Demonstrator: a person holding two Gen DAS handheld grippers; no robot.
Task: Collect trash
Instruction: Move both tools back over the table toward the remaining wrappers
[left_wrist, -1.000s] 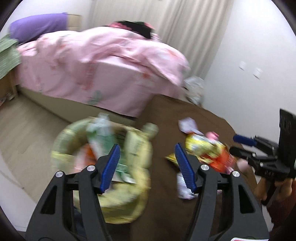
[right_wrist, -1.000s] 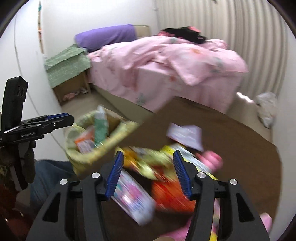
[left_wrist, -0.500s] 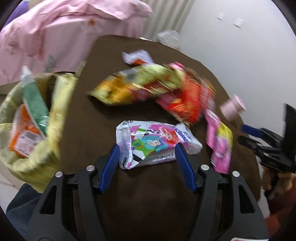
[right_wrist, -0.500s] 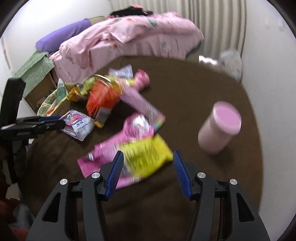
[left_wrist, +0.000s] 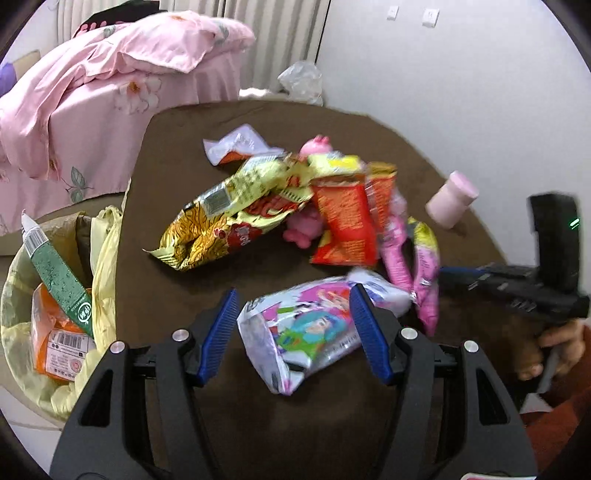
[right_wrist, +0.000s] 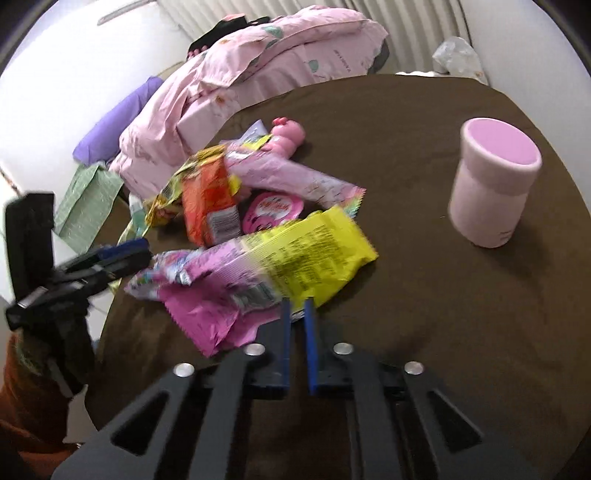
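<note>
Snack wrappers lie piled on a brown round table (left_wrist: 207, 133). My left gripper (left_wrist: 293, 314) is open, its blue pads on either side of a white cartoon-print packet (left_wrist: 306, 332). My right gripper (right_wrist: 297, 312) is shut on the near edge of a pink and yellow wrapper (right_wrist: 280, 266). The same wrapper hangs by the right gripper (left_wrist: 443, 273) in the left wrist view (left_wrist: 424, 269). A gold bag (left_wrist: 229, 218) and an orange bag (left_wrist: 343, 225) lie behind. The bin (left_wrist: 22, 302) with a yellow liner holds trash at the left.
A pink cup (right_wrist: 491, 184) stands at the table's right side. A pink toy (right_wrist: 288, 136) lies among the wrappers. A bed with a pink cover (left_wrist: 110, 92) is behind the table. A white wall (left_wrist: 461, 74) is at the right.
My right gripper has closed on the pink and yellow wrapper. My left gripper has moved closer around the cartoon-print packet and stays open.
</note>
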